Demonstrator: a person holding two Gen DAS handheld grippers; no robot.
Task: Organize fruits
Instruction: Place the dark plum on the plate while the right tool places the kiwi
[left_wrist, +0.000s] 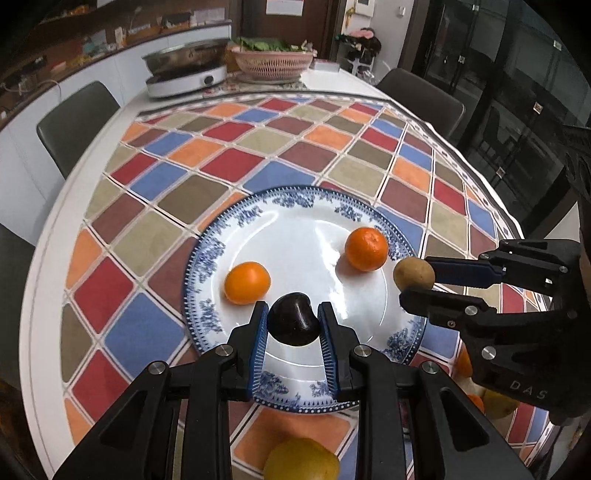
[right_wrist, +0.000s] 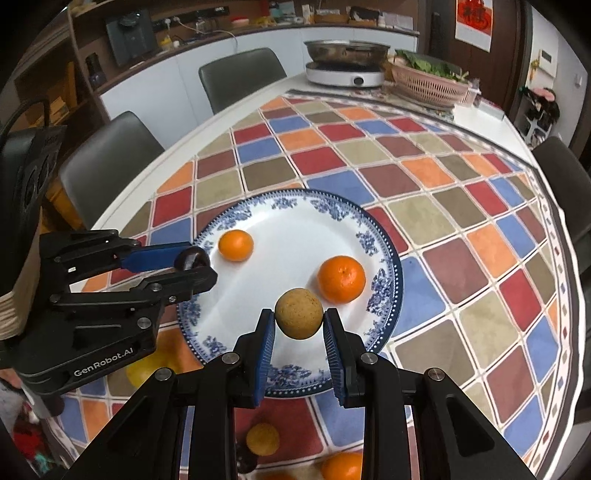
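Observation:
A blue-and-white plate lies on the chequered tablecloth and carries two oranges. My left gripper is shut on a dark purple fruit, held over the plate's near-left part. My right gripper is shut on a round tan-brown fruit, held over the plate's near-right rim.
More fruit lies near the table's front edge: a yellow one, a tan one and an orange. At the back stand an induction cooker with a steel pan and a pink basket of greens. Chairs surround the table.

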